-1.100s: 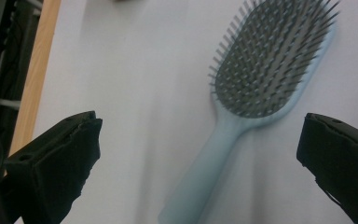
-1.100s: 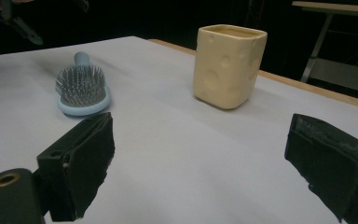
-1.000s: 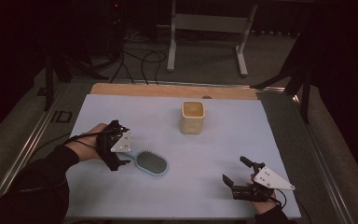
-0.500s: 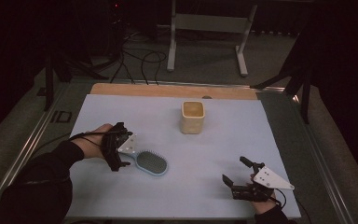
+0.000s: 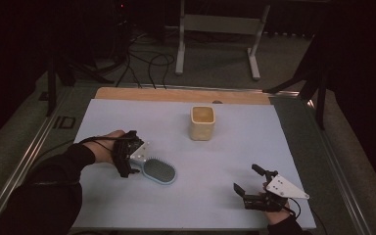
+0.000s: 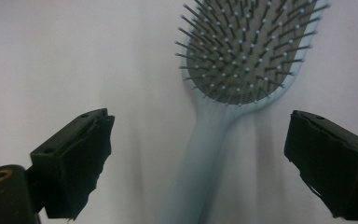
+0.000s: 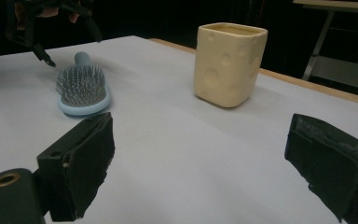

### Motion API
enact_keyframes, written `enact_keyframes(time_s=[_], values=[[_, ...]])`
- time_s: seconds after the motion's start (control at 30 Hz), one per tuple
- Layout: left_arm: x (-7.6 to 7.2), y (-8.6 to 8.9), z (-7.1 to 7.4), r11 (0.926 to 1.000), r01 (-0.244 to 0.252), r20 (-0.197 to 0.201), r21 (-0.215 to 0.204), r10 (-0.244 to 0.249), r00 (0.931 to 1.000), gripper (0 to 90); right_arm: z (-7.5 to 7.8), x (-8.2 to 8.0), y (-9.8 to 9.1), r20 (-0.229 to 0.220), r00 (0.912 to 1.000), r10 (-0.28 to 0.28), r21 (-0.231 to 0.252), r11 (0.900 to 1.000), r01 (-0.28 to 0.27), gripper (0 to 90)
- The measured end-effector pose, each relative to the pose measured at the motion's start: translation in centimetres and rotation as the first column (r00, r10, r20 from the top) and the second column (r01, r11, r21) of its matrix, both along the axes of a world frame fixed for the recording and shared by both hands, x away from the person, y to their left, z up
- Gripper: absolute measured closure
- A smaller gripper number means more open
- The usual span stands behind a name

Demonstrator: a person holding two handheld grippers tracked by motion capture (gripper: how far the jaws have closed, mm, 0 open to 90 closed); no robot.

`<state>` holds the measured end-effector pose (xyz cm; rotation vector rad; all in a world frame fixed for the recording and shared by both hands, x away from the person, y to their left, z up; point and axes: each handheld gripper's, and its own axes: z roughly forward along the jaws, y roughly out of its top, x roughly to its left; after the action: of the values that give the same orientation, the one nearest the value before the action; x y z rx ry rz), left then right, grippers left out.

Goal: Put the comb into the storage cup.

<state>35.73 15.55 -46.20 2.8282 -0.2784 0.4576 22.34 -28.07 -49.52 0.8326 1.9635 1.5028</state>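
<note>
The one legible marking is "ID", in dark letters on the grey table frame (image 5: 61, 122) at the far left, just beside the pale mat (image 5: 127, 112). Nothing else carries readable text.

Person wears a dark, near-black long sleeve (image 5: 44, 188) on the left arm, cuff ending at the wrist. Left gripper (image 5: 127, 159): black body, pale grey three-cornered plate on top dotted with small dark screws, thin black cable looping across the hand. Right gripper (image 5: 248, 185): same black build, grey triangular plate with dark screw dots, black cable trailing off its rear. In both gripper views the two jaws are chunky black blocks faced with rough matte pads; a brass-coloured ringed hole sits at the lower-left corner.
</note>
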Motion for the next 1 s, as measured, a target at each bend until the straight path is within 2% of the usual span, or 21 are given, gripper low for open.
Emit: enact_keyframes(time_s=[0.13,0.2,0.23,0.3,0.33,0.37,0.5,0.73,0.87,1.0], values=[[0.3,-0.3,-0.4,0.9991,0.021,0.002,0.037,-0.021,0.9998,15.1,0.0,0.0,0.1,-0.004,1.0,0.001,-0.002,1.0,-0.001,8.1],[0.4,-0.3,-0.5,0.999,0.019,-0.013,0.04,-0.019,0.9997,17.0,0.0,0.0,0.1,-0.005,1.0,0.001,-0.001,1.0,-0.001,8.1],[0.5,-0.3,-0.6,0.9989,0.02,-0.006,0.042,-0.02,0.9998,18.4,0.0,0.0,0.0,-0.004,1.0,0.002,-0.002,1.0,-0.002,8.1],[0.7,-0.3,-0.7,0.9981,0.023,-0.029,0.057,-0.021,0.9993,21.3,0.0,0.0,0.0,-0.005,1.0,0.004,0.0,1.0,-0.004,8.1],[0.7,-0.3,-0.8,0.9977,0.023,-0.021,0.064,-0.022,0.9995,22.1,0.0,0.0,0.0,-0.008,1.0,0.003,0.0,1.0,-0.003,8.1],[0.8,-0.3,-0.8,0.9974,0.017,-0.042,0.07,-0.014,0.999,23.6,0.0,0.0,0.1,-0.008,1.0,0.003,0.0,1.0,-0.003,8.1],[1.0,-0.4,-0.9,0.9982,0.018,-0.047,0.058,-0.015,0.9988,30.9,-0.1,0.0,0.1,-0.011,0.9999,0.008,0.0,1.0,-0.008,8.1],[1.2,-0.6,-1.5,0.9963,0.027,-0.056,0.081,-0.023,0.9982,36.8,0.0,0.0,0.1,-0.009,0.9999,0.007,0.0,1.0,-0.007,8.1],[1.4,-0.5,-1.9,0.9941,0.032,-0.091,0.104,-0.022,0.9956,45.9,0.0,0.0,0.1,-0.007,0.9999,0.007,0.0,1.0,-0.007,8.1],[1.5,-0.6,-2.1,0.9927,0.032,-0.087,0.116,-0.022,0.996,48.5,-0.1,0.0,0.1,-0.013,0.9999,0.008,0.002,1.0,-0.008,8.1]])
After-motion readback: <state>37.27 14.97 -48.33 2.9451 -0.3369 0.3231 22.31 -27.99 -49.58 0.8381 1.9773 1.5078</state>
